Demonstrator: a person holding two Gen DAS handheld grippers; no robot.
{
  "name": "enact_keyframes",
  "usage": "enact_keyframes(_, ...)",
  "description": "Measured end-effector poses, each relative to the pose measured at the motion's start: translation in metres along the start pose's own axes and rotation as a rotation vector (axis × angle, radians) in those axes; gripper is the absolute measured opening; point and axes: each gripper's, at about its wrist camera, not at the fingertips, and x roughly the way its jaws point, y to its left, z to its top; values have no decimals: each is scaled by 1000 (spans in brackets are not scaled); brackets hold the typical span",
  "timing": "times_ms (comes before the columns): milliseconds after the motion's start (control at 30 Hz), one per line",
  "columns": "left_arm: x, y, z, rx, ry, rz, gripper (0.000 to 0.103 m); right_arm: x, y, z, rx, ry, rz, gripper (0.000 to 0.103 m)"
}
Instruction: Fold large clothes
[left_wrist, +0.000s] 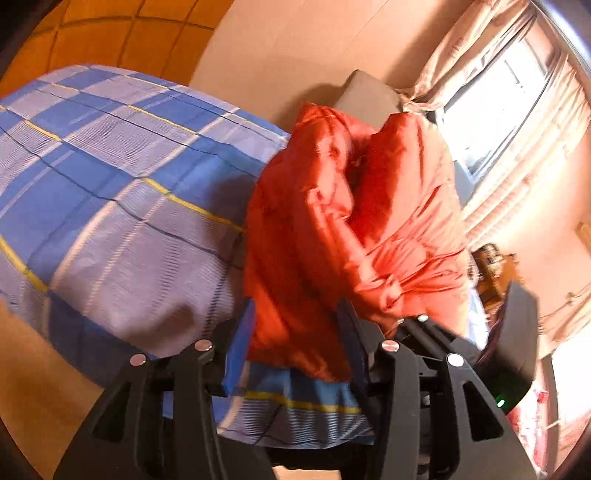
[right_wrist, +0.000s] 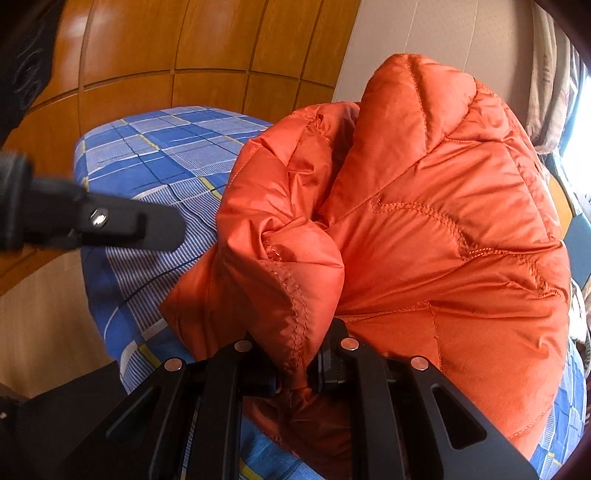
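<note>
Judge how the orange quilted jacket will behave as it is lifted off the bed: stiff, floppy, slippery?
The orange quilted jacket probably flops: it bunches in soft folds above the right gripper. Its shiny shell looks slippery, so a fold may slide from the left gripper. Puffy quilting suggests it is light for its bulk.

Home bedroom — bed (left_wrist: 110, 177), curtains (left_wrist: 517, 110)

Bed under blue plaid sheet (left_wrist: 110, 177); wooden panelled wardrobe (right_wrist: 177, 74) behind; beige curtains (left_wrist: 491, 66) beside bright window (left_wrist: 491, 107).
</note>
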Motion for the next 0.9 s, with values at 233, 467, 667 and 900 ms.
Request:
enact_keyframes(233,17,0,14,1,23,-126,53,-2,3,-2,-28,-12,13,18)
enact_keyframes(467,41,9,30,-24,67,-253,56,-7,6,-9,-67,-20,29,24)
enact_keyframes(667,56,3,45,21,97,-288,61,-10,12,-13,-117,-25,33,32)
enact_keyframes(900,72,-5,50,74,140,-269,55,-17,26,-18,-180,-22,28,46)
